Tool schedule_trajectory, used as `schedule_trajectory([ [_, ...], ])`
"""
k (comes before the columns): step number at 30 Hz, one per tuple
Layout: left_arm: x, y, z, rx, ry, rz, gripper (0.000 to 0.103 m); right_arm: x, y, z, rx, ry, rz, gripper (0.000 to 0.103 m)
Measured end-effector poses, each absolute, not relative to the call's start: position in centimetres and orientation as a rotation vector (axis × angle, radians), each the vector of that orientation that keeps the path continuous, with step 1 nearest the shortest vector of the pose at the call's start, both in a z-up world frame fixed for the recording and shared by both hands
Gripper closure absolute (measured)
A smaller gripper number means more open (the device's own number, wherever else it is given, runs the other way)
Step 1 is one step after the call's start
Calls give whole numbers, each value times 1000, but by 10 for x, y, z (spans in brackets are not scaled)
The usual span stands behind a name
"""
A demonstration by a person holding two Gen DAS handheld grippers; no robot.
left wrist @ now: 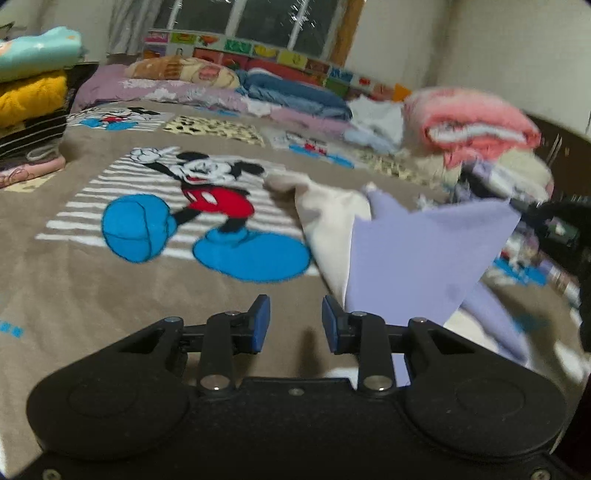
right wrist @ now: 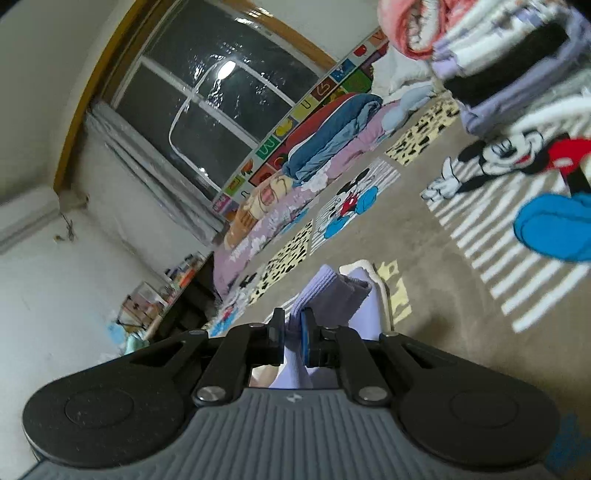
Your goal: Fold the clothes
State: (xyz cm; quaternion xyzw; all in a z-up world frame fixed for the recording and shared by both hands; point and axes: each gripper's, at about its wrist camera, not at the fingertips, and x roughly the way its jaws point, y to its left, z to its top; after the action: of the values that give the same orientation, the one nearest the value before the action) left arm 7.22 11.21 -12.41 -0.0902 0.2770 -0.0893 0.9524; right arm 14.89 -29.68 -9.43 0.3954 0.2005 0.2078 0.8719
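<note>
Left gripper (left wrist: 295, 325) parted and empty over taupe cartoon-mouse bedspread (left wrist: 110, 288); right gripper (right wrist: 293, 332) pinching lavender fabric garment (right wrist: 332, 291); dark window (left wrist: 258, 22) upper centre.

A wide bed carries everything, covered by a taupe plush blanket (left wrist: 92, 288) printed with a cartoon mouse in red shorts and blue shoes on white stripes, plus smaller mouse panels and pale yellow spotted squares. Along its far edge lie a lilac floral quilt (left wrist: 155, 90), a tan patterned pillow (left wrist: 181, 70) and a folded blue duvet (left wrist: 295, 94). At the left edge is a stack of folded bedding, yellow and mint on top (left wrist: 31, 77). On the right stands a pile of folded clothes topped by a pink fleece (left wrist: 476, 122). A cream garment (left wrist: 328, 221) and a lavender cloth (left wrist: 417, 254) lie partly on the blanket.
</note>
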Motion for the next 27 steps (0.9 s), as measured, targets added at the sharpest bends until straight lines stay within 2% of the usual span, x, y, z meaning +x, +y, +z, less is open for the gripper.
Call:
schedule_trajectory([
  [1, 73, 110, -127, -171, 576, -183, 73, 147, -300, -100, 845, 416, 436, 92],
  [4, 81, 105, -126, -182, 601, -185, 54, 141, -307, -117, 889, 418, 437, 92],
  [8, 113, 116, -116, -297, 600, -180, 54, 133, -312, -146, 936, 443, 434, 92],
  [15, 215, 131, -95, -466, 618, -166, 54, 131, -320, -172, 1008, 428, 473, 92],
  [25, 312, 172, -138, -883, 728, -106, 55, 145, -317, -176, 1076, 381, 604, 92],
  [27, 320, 175, -145, -928, 731, -133, 61, 149, -313, -175, 1077, 377, 632, 92],
])
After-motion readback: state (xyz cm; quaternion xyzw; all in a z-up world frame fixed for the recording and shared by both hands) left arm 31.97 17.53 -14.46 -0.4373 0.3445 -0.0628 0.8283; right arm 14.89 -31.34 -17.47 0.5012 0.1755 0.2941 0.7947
